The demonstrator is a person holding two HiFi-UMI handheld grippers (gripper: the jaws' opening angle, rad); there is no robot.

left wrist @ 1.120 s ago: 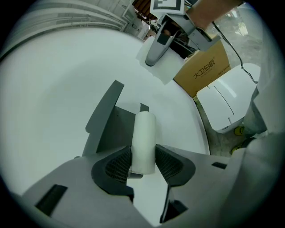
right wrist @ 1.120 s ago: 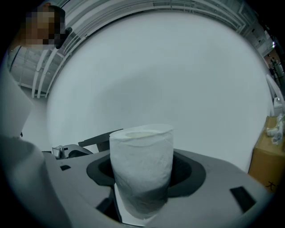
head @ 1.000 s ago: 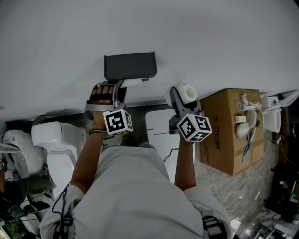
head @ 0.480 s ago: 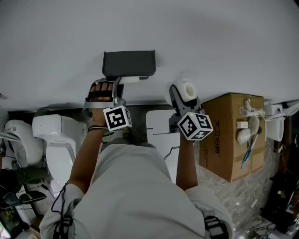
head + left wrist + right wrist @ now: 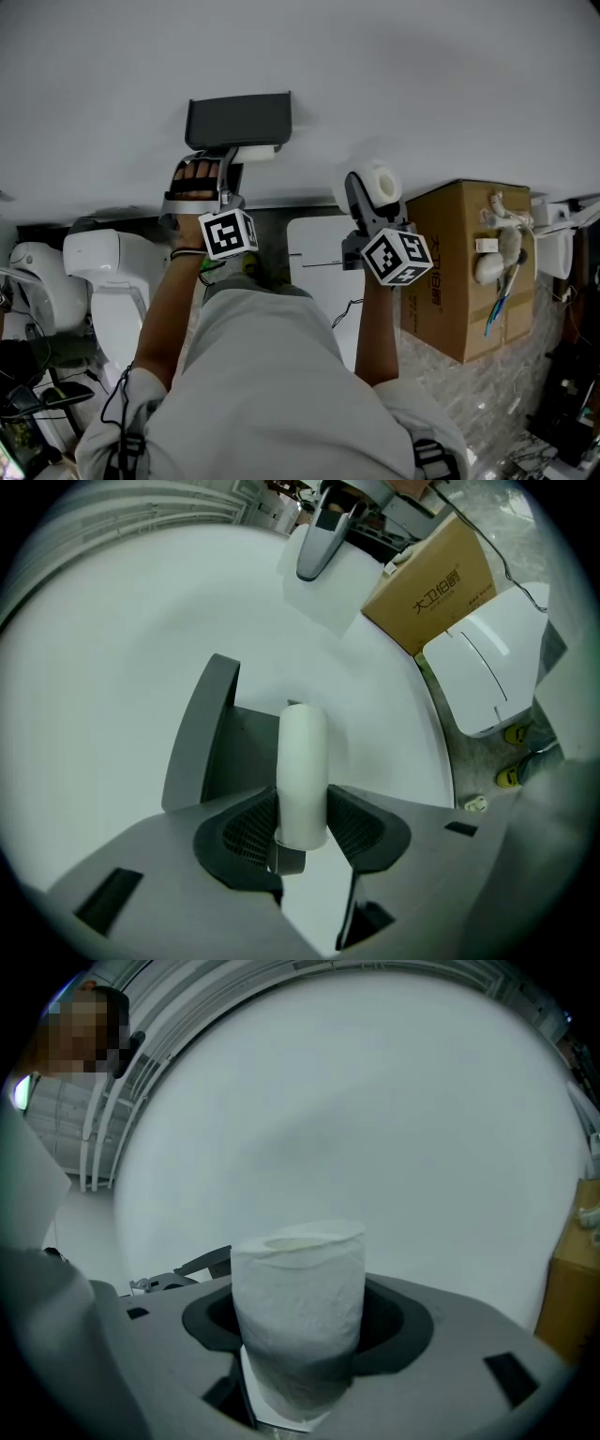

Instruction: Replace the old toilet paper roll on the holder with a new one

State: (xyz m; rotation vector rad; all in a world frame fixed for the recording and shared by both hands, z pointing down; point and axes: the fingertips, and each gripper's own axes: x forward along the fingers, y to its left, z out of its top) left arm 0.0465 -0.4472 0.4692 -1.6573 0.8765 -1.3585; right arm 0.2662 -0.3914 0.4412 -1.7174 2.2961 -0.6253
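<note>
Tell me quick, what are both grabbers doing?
Left gripper: closed on the old roll.
Right gripper: closed, holding the new roll.

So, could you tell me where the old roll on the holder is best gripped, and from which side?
Take the old roll across its slim body, coming from the open front below: the lid of the grey holder covers it above and the wall backs it. The left tongs straddle it this way.
</note>
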